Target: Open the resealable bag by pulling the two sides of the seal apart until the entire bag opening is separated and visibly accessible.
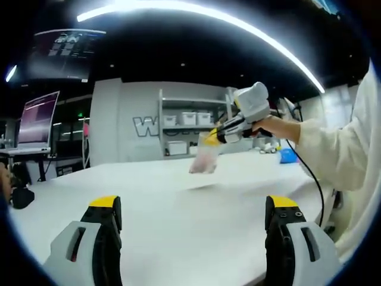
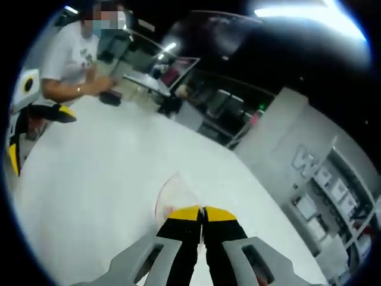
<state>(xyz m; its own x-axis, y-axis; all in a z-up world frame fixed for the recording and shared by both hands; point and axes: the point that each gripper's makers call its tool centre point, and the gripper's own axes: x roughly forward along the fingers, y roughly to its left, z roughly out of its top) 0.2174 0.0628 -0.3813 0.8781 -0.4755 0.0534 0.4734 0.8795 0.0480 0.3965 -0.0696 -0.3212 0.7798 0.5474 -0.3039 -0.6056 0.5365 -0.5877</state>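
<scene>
Right claw point(image 2: 202, 213) is clenched on the bag point(image 2: 174, 196), jaws pinched tight on one edge. We hold the bag lifted just above the white bench point(image 2: 89, 179); in left gripper view it hangs from that claw point(image 1: 208, 138), far right of centre, over the bench. Left claw point(image 1: 193, 217) is released, jaws wide, nothing btwn them, well apart from the bag. We judge task barely begun: only one side gripped, seal state too blurred to tell; other side not yet taken, pull-apart left to do.
</scene>
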